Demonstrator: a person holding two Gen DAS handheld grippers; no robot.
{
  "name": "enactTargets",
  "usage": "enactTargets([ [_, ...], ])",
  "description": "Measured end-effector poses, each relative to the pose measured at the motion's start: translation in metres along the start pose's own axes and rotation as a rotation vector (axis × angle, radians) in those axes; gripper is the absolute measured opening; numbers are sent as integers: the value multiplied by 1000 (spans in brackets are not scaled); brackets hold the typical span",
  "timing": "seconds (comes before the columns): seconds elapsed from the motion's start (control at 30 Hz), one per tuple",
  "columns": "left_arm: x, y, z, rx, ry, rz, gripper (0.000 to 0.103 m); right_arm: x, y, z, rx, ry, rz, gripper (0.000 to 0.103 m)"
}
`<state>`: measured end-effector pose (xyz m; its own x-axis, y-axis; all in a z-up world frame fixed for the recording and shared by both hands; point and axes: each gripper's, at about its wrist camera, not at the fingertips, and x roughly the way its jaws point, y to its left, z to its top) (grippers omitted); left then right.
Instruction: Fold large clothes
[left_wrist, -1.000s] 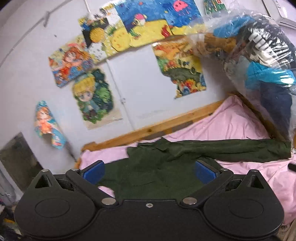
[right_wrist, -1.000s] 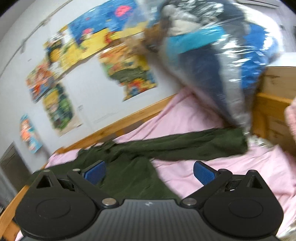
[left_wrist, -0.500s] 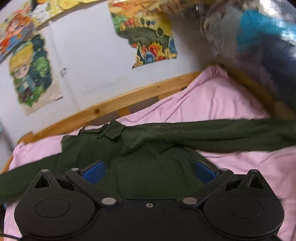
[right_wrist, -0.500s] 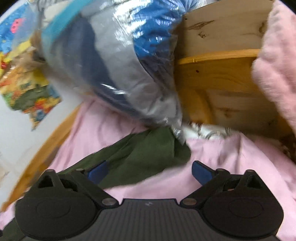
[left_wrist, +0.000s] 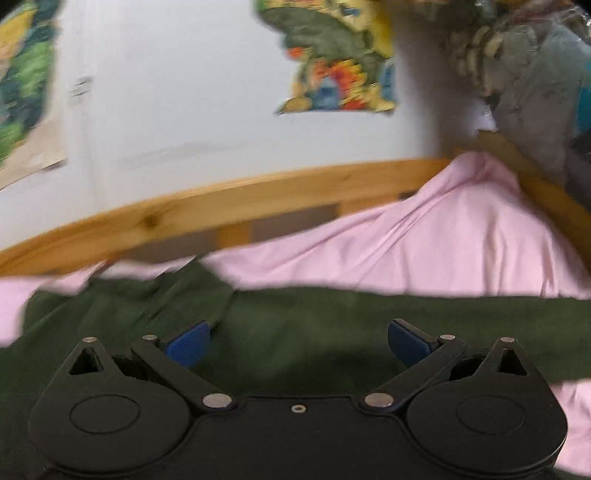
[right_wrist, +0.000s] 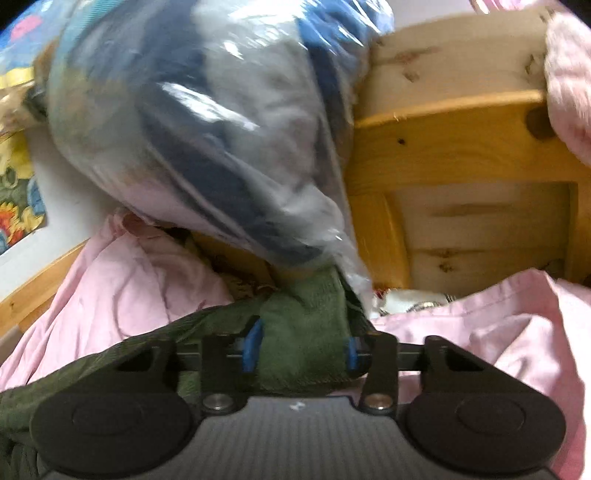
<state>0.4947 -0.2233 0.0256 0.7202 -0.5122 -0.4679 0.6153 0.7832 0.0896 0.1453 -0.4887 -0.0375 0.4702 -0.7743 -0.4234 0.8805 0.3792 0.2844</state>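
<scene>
- Pink bed sheet inside a pine bed frame serves as the work surface, and the dark green long-sleeved garment is spread flat on it, one sleeve stretched out to the right.
- Being soft, limp and light, the garment is judged likely to sag and drag rather than hold a shape; cuffs, hem corners and shoulder seams look the best places to be gripped.
- The sleeve cuff is bunched between the blue pads of the right hand-held gripper, whose jaws have just been closing and now pinch it.
- The left hand-held gripper is held wide open just above the garment's chest, near the collar; nothing is gripped.
- A clear plastic bag of clothes hangs right over the cuff and could be snagged.
</scene>
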Motion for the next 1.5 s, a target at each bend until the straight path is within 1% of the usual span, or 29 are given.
enactTargets([
  [0.07, 34, -14, 12, 78, 23, -91, 101, -12, 8, -4, -41, -12, 5, 26],
  [0.1, 49, -21, 16, 102, 43, -129, 97, -19, 13, -6, -63, -17, 13, 24],
  [0.13, 64, -26, 19, 112, 63, -163, 93, -28, 18, -5, -87, -24, 24, 23],
  [0.2, 90, -32, 25, 99, 105, -227, 91, -40, 26, -10, -147, -44, 40, 21],
  [0.27, 110, -35, 28, 107, 140, -290, 91, -50, 32, -19, -206, -71, 58, 21],
  [0.3, 118, -37, 27, 138, 145, -330, 92, -53, 34, -24, -218, -79, 62, 21],
  [0.33, 124, -41, 26, 192, 152, -360, 94, -54, 34, -25, -220, -78, 63, 21],
  [0.37, 130, -47, 26, 274, 165, -385, 94, -54, 34, -27, -218, -75, 59, 21],
  [0.47, 142, -63, 21, 486, 190, -405, 95, -51, 40, -30, -225, -81, 48, 21],
  [0.5, 146, -67, 21, 528, 193, -410, 96, -51, 40, -33, -235, -86, 44, 21],
  [0.57, 159, -73, 23, 558, 207, -404, 97, -47, 42, -31, -246, -92, 37, 21],
  [0.67, 179, -79, 27, 559, 239, -379, 96, -44, 45, -29, -260, -93, 33, 22],
  [0.73, 189, -82, 28, 551, 285, -392, 89, -45, 44, -28, -264, -96, 34, 22],
  [0.77, 190, -82, 29, 549, 292, -406, 86, -44, 45, -28, -271, -102, 37, 22],
  [0.8, 189, -84, 29, 561, 296, -416, 80, -43, 45, -27, -278, -106, 39, 22],
  [0.87, 186, -87, 30, 584, 307, -439, 62, -42, 44, -27, -279, -113, 46, 22],
  [0.9, 184, -89, 31, 597, 311, -452, 38, -42, 44, -27, -282, -115, 47, 22],
  [0.93, 182, -93, 30, 619, 311, -448, 13, -42, 44, -26, -282, -115, 47, 22],
  [0.97, 182, -97, 29, 640, 311, -433, 8, -42, 43, -26, -277, -114, 47, 22],
  [1.03, 180, -101, 29, 655, 313, -414, 2, -42, 43, -26, -273, -114, 48, 22],
  [1.07, 178, -102, 30, 653, 295, -398, 1, -42, 44, -26, -276, -116, 49, 22],
  [1.13, 170, -103, 36, 616, 225, -338, 0, -44, 44, -26, -282, -124, 53, 22],
  [1.17, 163, -102, 40, 601, 174, -302, 0, -46, 44, -26, -285, -134, 55, 22],
  [1.23, 153, -101, 53, 567, 64, -203, 0, -50, 45, -27, -294, -164, 56, 22],
  [1.27, 151, -99, 60, 527, 29, -162, 0, -51, 46, -26, -294, -184, 59, 22],
  [1.3, 153, -99, 67, 490, 11, -128, 0, -52, 48, -25, -294, -210, 62, 22],
  [1.37, 166, -101, 77, 418, 9, -54, 0, -48, 57, -21, -312, -271, 86, 22],
  [1.43, 182, -104, 74, 363, 52, -35, 0, -43, 67, -19, -343, -325, 91, 22],
  [1.5, 193, -110, 62, 365, 71, -19, 0, -38, 71, -18, -352, -332, 98, 22],
])
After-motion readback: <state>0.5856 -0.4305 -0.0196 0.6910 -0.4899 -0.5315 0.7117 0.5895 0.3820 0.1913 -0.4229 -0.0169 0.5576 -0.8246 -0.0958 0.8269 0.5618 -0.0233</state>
